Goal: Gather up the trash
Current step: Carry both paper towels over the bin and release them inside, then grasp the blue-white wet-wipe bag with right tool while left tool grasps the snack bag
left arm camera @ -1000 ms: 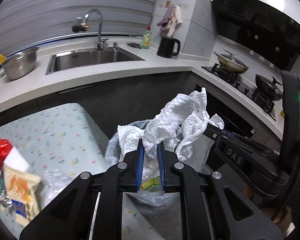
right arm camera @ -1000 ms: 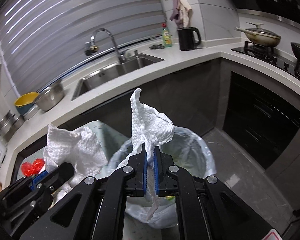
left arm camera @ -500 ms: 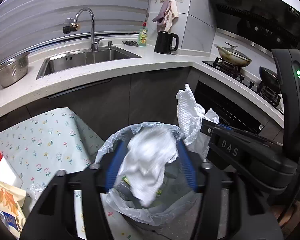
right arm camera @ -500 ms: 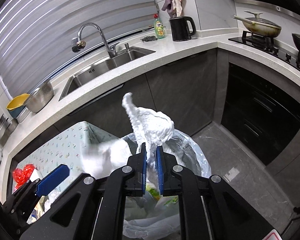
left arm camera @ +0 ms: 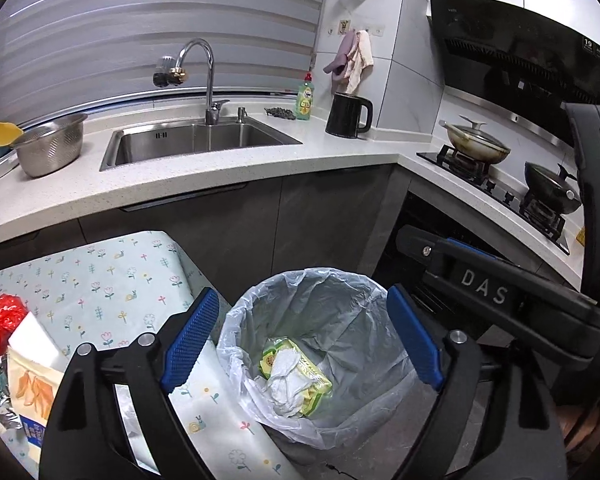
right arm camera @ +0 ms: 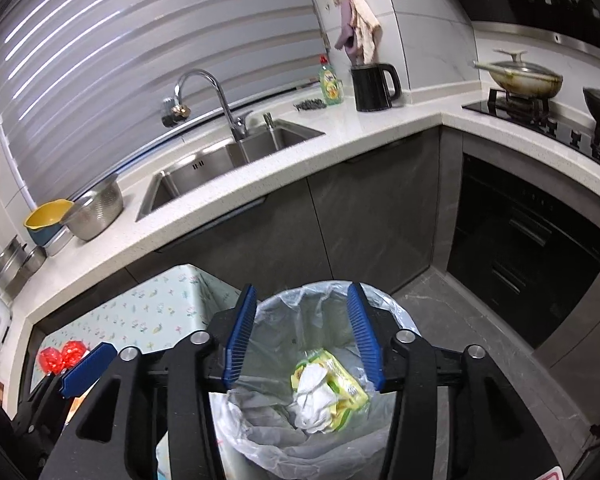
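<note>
Both tools, left [left arm camera: 300, 340] and right [right arm camera: 302, 336], have just opened and hang empty over the bin [left arm camera: 236, 320]; tissues [left arm camera: 288, 380] lie inside. Next: fetch wrappers [left arm camera: 24, 384] from the bench [left arm camera: 100, 280].

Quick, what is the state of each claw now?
Left claw: open, holding nothing; jaws just opened.
Right claw: open, holding nothing; jaws just opened.

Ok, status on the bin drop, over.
Both grippers, left and right, just opened, nothing between jaws. Paper towels in bin. More trash on table. Nothing blocking.
</note>
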`<move>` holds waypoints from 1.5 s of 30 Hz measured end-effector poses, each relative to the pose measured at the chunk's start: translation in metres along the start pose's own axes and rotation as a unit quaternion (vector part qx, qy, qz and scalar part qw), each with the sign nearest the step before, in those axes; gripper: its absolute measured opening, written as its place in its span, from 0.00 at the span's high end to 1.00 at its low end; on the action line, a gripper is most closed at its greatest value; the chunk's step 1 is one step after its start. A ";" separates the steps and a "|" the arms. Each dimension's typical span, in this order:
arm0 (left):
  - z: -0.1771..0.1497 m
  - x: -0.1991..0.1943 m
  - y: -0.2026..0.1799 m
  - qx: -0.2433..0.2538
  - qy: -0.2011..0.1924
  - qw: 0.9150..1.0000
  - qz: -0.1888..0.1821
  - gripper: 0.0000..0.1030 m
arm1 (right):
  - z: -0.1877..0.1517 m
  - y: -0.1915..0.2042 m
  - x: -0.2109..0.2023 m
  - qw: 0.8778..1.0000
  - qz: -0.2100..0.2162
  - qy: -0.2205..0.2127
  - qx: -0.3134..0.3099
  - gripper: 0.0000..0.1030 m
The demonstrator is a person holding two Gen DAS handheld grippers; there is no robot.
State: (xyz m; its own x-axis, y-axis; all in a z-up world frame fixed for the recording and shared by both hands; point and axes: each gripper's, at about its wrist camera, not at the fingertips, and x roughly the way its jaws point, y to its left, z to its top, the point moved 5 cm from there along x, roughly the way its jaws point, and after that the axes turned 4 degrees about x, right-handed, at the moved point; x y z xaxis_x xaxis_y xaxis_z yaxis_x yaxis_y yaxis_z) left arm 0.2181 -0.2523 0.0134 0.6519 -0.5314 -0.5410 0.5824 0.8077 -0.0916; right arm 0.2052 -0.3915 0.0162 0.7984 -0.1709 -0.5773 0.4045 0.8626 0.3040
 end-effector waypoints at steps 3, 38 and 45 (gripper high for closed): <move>0.003 -0.012 0.006 -0.006 -0.007 1.000 0.002 0.20 | 0.004 0.012 -0.014 1.000 0.008 -0.011 -0.010 0.51; -0.110 -0.201 0.225 -0.144 0.021 0.970 0.196 0.13 | -0.159 0.194 -0.068 0.982 0.101 0.087 -0.130 0.24; -0.148 -0.209 0.250 -0.165 0.044 0.960 0.221 0.13 | -0.211 0.198 -0.040 0.982 0.084 0.136 -0.102 0.24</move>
State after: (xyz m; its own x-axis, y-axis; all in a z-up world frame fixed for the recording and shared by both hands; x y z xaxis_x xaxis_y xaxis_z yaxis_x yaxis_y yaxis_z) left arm 0.1553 0.0984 -0.0201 0.7480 -0.1055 -0.6552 0.0633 0.9941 -0.0878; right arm 0.1591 -0.1138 -0.0603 0.6859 0.0926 -0.7217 0.1560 0.9501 0.2701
